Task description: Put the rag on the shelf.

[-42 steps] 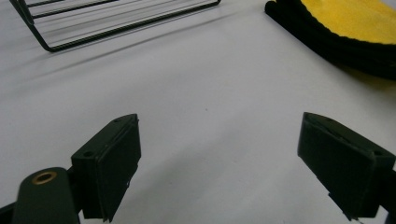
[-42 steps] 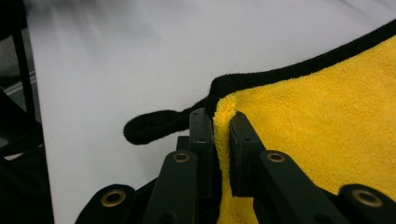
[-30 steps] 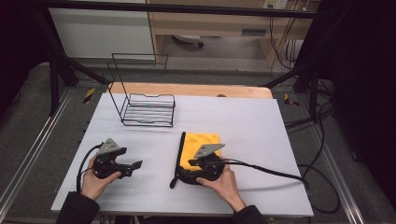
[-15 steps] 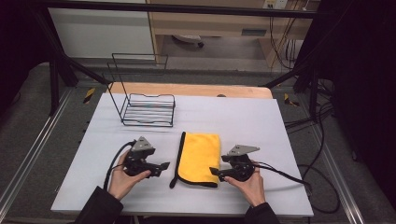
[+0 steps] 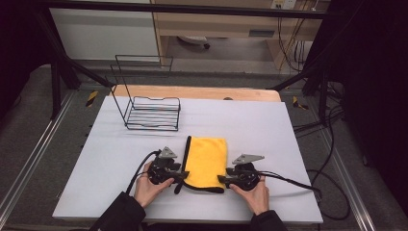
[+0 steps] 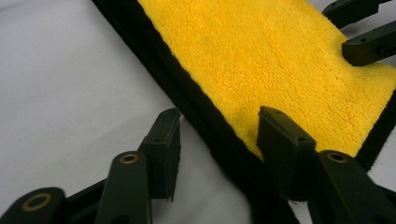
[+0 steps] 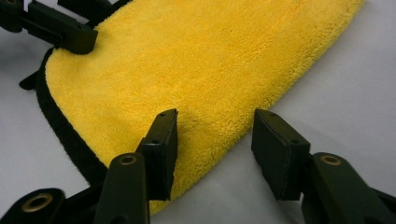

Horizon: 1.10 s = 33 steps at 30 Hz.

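A folded yellow towel (image 5: 206,161) with a black border lies flat in the middle of the white table (image 5: 288,144). My left gripper (image 5: 181,176) sits at its near left corner. In the left gripper view the left gripper (image 6: 219,121) straddles the towel's (image 6: 261,56) black edge, one jaw on the table, one on the yellow pile. My right gripper (image 5: 222,179) is at the near right corner. The right gripper (image 7: 215,116) straddles the towel's (image 7: 196,56) folded edge the same way. Both pairs of jaws have just been closing, with gaps still showing beside the cloth.
A black wire rack (image 5: 153,113) stands at the back left of the table. A wooden board (image 5: 202,92) runs along the far edge. Each gripper trails a cable (image 5: 288,180) over the near part of the table.
The left gripper has travelled right from the bare table to the towel's left edge. The right gripper left the towel's near end, swung right, and now sits at its right edge. Both jaws narrowed.
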Available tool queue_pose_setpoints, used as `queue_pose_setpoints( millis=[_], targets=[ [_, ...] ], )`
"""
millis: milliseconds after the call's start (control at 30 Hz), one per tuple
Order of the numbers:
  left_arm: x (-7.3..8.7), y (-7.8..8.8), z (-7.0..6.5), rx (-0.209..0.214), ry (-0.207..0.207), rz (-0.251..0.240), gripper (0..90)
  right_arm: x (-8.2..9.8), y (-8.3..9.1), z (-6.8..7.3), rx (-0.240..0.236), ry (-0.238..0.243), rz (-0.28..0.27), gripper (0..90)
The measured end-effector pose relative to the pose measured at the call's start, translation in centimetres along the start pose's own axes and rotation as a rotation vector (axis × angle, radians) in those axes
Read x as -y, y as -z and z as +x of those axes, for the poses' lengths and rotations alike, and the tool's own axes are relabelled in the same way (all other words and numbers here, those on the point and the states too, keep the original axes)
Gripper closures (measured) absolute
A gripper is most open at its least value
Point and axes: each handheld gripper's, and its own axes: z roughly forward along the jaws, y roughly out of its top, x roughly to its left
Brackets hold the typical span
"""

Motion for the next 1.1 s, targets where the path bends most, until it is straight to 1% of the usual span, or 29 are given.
queue_pose_setpoints(
  millis=[33, 67, 100, 167, 200, 233, 267, 300, 333, 367, 400, 433, 500, 533, 600, 633, 667, 733, 800, 833, 867, 933, 967, 1000, 1067, 1100],
  targets=[
    [0.1, -0.1, -0.1, -0.001, 0.01, -0.007, 51.9, 0.0, 0.0, 0.0, 0.001, -0.004, -0.003, 54.2],
    [0.2, -0.1, -0.2, -0.007, 0.009, -0.011, 52.6, 0.0, -0.1, 0.1, 0.002, -0.008, -0.006, 55.5],
    [0.2, -0.2, -0.5, -0.017, 0.008, -0.01, 53.8, 0.0, -0.1, 0.1, 0.001, -0.023, -0.004, 56.9],
    [0.2, -0.3, -0.6, -0.015, 0.012, -0.012, 58.2, -0.1, -0.1, 0.1, -0.003, -0.035, 0.001, 61.8],
    [0.1, -0.3, -0.7, -0.017, 0.011, -0.008, 58.2, -0.1, -0.1, 0.1, -0.003, -0.035, 0.001, 61.8],
    [0.1, -0.4, -0.9, -0.012, 0.019, -0.01, 63.2, -0.2, -0.2, 0.1, -0.012, -0.046, 0.004, 67.7],
    [0.1, -0.4, -0.9, -0.01, 0.024, -0.008, 63.2, -0.2, -0.2, 0.1, -0.012, -0.046, 0.004, 67.7],
    [0.1, -0.4, -1.0, -0.008, 0.03, -0.006, 67.0, -0.3, -0.3, 0.2, -0.021, -0.06, 0.011, 72.3],
    [0.1, -0.4, -1.0, -0.006, 0.031, 0.0, 67.0, -0.3, -0.3, 0.2, -0.021, -0.06, 0.011, 72.3],
    [0.0, -0.4, -1.0, -0.001, 0.038, 0.0, 72.3, -0.4, -0.4, 0.2, -0.023, -0.066, 0.007, 77.9],
    [0.0, -0.4, -1.0, 0.0, 0.047, -0.005, 74.1, -0.4, -0.4, 0.1, -0.027, -0.066, 0.006, 80.2],
    [0.0, -0.4, -1.0, -0.002, 0.043, -0.003, 75.7, -0.5, -0.3, 0.1, -0.031, -0.069, 0.009, 81.5],
    [0.0, -0.3, -1.2, -0.012, 0.048, -0.011, 77.1, -0.6, -0.3, 0.1, -0.032, -0.065, 0.009, 82.4],
    [0.0, -0.3, -1.3, -0.016, 0.041, -0.011, 78.8, -0.7, -0.4, 0.3, -0.021, -0.046, 0.008, 83.3],
    [0.0, -0.2, -1.4, -0.022, 0.036, -0.015, 79.9, -0.8, -0.3, 0.4, -0.018, -0.041, 0.009, 83.8],
    [0.0, -0.1, -1.4, -0.024, 0.035, -0.018, 80.3, -0.9, -0.3, 0.4, -0.023, -0.046, 0.01, 84.0],
    [0.0, 0.1, -1.4, -0.019, 0.04, -0.017, 80.6, -0.9, -0.2, 0.4, -0.027, -0.041, 0.007, 84.1],
    [0.0, 0.6, -1.5, -0.017, 0.032, -0.006, 80.9, -1.0, 0.0, 0.4, -0.049, -0.046, 0.003, 84.2],
    [0.1, 1.0, -1.6, -0.018, 0.036, 0.002, 81.0, -1.1, 0.2, 0.6, -0.08, -0.057, 0.002, 84.3],
    [0.2, 1.2, -1.8, -0.016, 0.046, 0.003, 81.0, -1.1, 0.2, 0.6, -0.08, -0.057, 0.002, 84.3],
    [0.3, 1.5, -1.9, -0.011, 0.05, 0.009, 81.0, -1.1, 0.5, 0.8, -0.104, -0.058, 0.007, 84.3],
    [0.7, 1.8, -2.4, -0.001, 0.053, 0.021, 80.8, -0.9, 0.7, 0.8, -0.114, -0.047, 0.025, 84.1],
    [0.8, 1.8, -2.6, 0.002, 0.054, 0.022, 80.8, -0.9, 0.7, 0.8, -0.114, -0.047, 0.025, 84.1],
    [1.0, 1.8, -2.8, 0.0, 0.051, 0.02, 79.7, -0.7, 0.7, 0.8, -0.094, -0.022, 0.038, 83.6],
    [1.1, 1.6, -3.1, -0.015, 0.039, 0.019, 77.2, -0.7, 0.4, 0.8, -0.079, -0.004, 0.044, 83.0],
    [1.1, 1.6, -3.0, -0.014, 0.036, 0.017, 75.5, -0.6, 0.4, 0.7, -0.077, 0.003, 0.047, 82.3]
  ],
)
